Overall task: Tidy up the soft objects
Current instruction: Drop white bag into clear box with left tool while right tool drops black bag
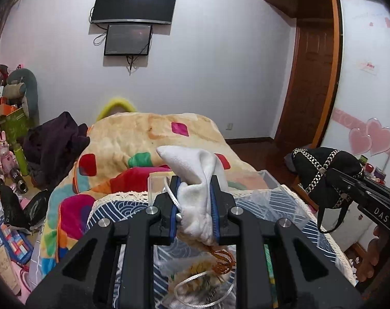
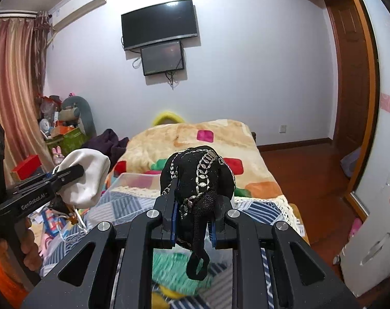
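My left gripper is shut on a white cloth drawstring pouch and holds it in the air above the bed; its cord and an orange tassel hang below. The pouch also shows at the left of the right wrist view. My right gripper is shut on a black pouch with silver trim, also held up; its black strap dangles. The black pouch shows at the right of the left wrist view. A clear plastic box sits on the bed ahead.
The bed has a blue patterned cover and a colourful blanket. Dark clothes lie at the bed's left edge. Clutter covers the floor on the left. A wardrobe stands to the right.
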Motion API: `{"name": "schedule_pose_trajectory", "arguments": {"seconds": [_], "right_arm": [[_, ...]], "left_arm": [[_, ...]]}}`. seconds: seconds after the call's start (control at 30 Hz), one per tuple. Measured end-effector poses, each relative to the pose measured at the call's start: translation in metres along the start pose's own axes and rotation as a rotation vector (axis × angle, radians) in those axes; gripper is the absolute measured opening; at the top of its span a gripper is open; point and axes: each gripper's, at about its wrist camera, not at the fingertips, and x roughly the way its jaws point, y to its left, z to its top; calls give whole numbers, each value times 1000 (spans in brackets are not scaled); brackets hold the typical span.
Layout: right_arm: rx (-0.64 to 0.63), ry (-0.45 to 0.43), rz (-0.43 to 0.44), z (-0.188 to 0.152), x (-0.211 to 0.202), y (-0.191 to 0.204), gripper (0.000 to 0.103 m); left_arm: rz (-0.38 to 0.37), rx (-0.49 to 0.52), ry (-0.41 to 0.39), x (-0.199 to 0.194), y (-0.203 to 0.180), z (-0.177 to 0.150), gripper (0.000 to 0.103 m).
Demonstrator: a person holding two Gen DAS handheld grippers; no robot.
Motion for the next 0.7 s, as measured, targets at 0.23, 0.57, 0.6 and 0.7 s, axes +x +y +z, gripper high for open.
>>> {"name": "schedule_pose_trajectory", "arguments": {"seconds": [0.23,0.57,0.6,0.7], "right_arm": [[-17,78,-7,0,35,3,17],[-57,251,2,-7,75,3,17],[-59,269,7,-9,77,3,17],[-69,309,12,-12,81,3,17]], "left_arm": [[1,-13,61,39,3,5,21],[7,29,227,94,-1,-9,21],[6,28,241,97,-1,-12,21],[-1,31,280,104,-3,-17,21]]}}
